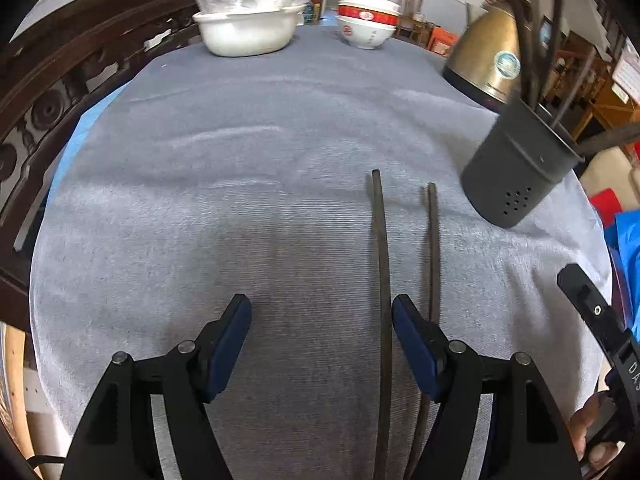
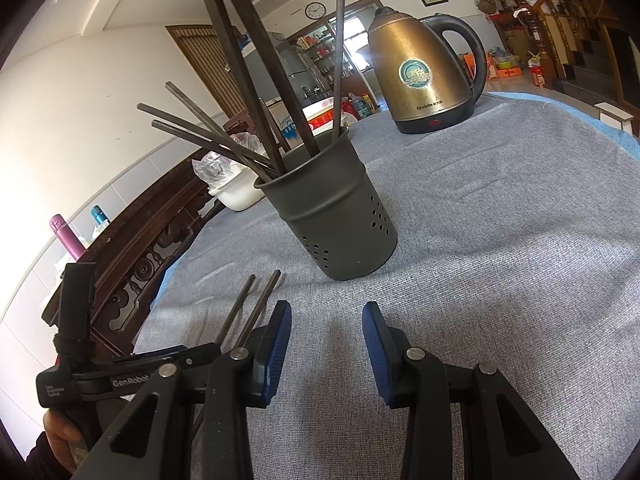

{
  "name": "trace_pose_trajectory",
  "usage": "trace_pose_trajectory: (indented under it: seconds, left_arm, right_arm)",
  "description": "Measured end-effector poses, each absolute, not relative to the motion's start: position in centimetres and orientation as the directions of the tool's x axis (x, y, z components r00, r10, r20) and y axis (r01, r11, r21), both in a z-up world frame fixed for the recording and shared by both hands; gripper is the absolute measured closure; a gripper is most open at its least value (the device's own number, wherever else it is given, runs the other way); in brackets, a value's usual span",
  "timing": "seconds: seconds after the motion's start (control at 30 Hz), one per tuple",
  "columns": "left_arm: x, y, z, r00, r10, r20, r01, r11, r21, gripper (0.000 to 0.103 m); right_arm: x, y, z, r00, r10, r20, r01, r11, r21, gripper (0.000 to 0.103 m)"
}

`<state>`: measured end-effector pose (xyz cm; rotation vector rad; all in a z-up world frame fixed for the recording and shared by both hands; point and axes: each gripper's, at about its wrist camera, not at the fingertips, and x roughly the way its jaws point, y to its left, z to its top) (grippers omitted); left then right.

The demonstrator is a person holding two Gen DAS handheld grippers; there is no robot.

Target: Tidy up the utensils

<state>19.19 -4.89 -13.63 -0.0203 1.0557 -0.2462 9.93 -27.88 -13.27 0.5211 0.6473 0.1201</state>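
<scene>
just two dark slender chopsticks (image 1: 382,264) flat beside the perforated holder (image 1: 516,168)

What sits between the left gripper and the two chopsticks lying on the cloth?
Nothing visible. The left gripper is open just above the two chopsticks, one already between its jaws. The cloth from there to the holder is bare too.

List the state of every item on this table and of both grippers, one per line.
left gripper: open, empty, above the cloth.
right gripper: open, empty.
two loose chopsticks: flat on the cloth, side by side.
utensil holder: upright, chopsticks leaning inside.
kettle: upright, lid shut.
white basin: upright, plastic-wrapped ware inside.
stacked bowls: upright.
</scene>
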Motion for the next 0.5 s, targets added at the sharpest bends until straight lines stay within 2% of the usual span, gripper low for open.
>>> trace_pose_trajectory:
  seconds: [0.5]
  left_arm:
    - [19.3, -5.4, -13.3, 0.444, -0.239, -0.864, 0.205, 0.965, -0.162, 0.03]
  right_arm:
    - [9.9, -27.9, -13.3, 0.796, 0.265, -0.544, 0.054, 0.865, 0.499, 0.062]
